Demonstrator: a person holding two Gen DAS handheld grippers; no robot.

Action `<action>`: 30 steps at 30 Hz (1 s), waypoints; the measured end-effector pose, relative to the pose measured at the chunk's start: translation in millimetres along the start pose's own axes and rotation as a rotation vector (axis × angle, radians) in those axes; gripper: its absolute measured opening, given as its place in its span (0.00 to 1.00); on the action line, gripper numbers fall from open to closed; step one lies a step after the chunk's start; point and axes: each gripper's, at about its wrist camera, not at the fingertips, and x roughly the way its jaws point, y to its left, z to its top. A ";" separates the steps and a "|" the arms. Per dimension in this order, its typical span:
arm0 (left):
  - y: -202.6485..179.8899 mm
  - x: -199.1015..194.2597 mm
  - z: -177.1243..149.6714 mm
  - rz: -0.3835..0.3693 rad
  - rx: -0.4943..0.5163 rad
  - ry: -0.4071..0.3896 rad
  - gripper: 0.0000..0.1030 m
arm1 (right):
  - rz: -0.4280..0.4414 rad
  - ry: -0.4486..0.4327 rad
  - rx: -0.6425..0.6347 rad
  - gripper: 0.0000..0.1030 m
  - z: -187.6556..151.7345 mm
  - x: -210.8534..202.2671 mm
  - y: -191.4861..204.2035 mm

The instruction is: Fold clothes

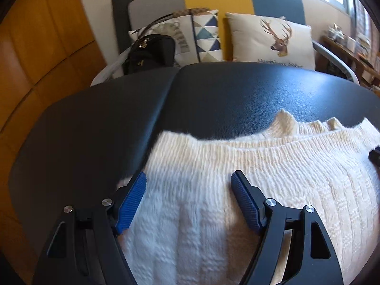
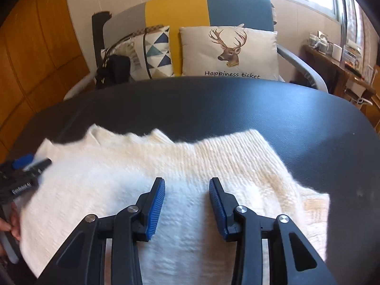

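Observation:
A cream knitted sweater [image 1: 237, 178] lies flat on the black table [image 1: 213, 95], its ribbed edge toward the far side. My left gripper [image 1: 188, 180] hovers open over the sweater's left part, blue pads wide apart, nothing between them. In the right wrist view the same sweater [image 2: 166, 166] spreads across the table [image 2: 261, 109]. My right gripper [image 2: 186, 185] is open above its middle, holding nothing. The left gripper [image 2: 26, 166] shows at the left edge over the sweater's left side, with a hand below it. The right gripper's tip [image 1: 375, 156] peeks in at the right edge of the left wrist view.
Behind the table stands a grey, yellow and blue sofa [image 2: 213, 7] with a deer cushion [image 2: 230, 52], a triangle-pattern cushion [image 2: 156, 52] and a black handbag [image 2: 114, 71]. A wooden wall [image 2: 35, 47] is at left. A cluttered wooden shelf [image 2: 337, 54] is at right.

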 end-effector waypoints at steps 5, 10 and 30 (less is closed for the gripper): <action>2.5 2.9 -9.0 -0.008 -0.036 -0.027 0.76 | -0.023 -0.001 0.027 0.38 -3.3 7.3 -13.9; 5.6 2.2 -12.1 -0.016 -0.050 -0.032 0.77 | -0.009 0.005 0.065 0.38 -1.7 13.8 -23.1; 14.0 -2.3 -18.4 -0.049 -0.060 -0.038 0.78 | 0.060 -0.034 0.089 0.40 -26.0 -12.9 -60.4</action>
